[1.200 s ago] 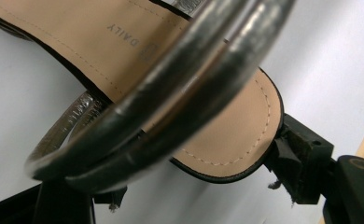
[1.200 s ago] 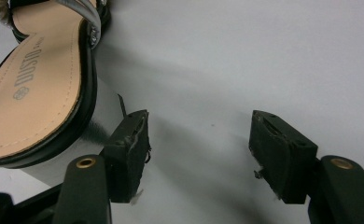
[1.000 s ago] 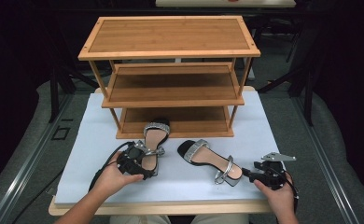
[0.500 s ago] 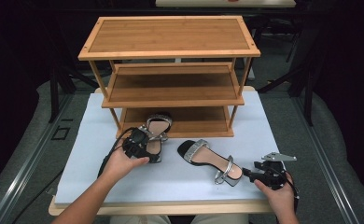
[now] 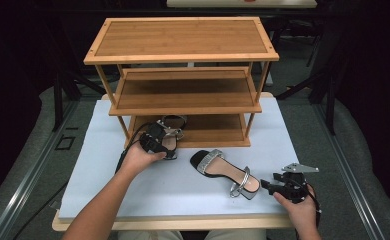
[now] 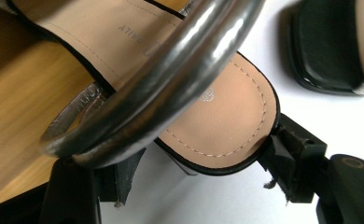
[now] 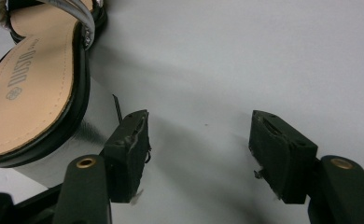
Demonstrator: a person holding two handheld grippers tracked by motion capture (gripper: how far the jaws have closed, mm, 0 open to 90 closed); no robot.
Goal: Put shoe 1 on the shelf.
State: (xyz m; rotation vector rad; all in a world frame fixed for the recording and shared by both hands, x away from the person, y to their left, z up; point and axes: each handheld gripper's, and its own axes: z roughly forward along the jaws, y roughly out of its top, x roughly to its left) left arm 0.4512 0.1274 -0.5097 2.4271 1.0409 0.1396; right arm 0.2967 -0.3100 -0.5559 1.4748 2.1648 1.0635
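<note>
the left gripper (image 5: 159, 142) pinches the heel of one sandal (image 5: 170, 131) between its fingers, its toe on the rack's (image 5: 183, 55) bottom shelf (image 5: 213, 131). the right gripper (image 5: 275, 187), fingers spread, sits beside the other sandal (image 5: 225, 170) on the counter (image 5: 148, 190).

The left forearm reached forward and inward, its hand wrapped around the black left gripper (image 5: 155, 141), whose fingers (image 6: 283, 149) were clamped. The right hand (image 5: 297, 206) sat low at the near edge, its black right gripper (image 7: 199, 154) spread wide.
</note>
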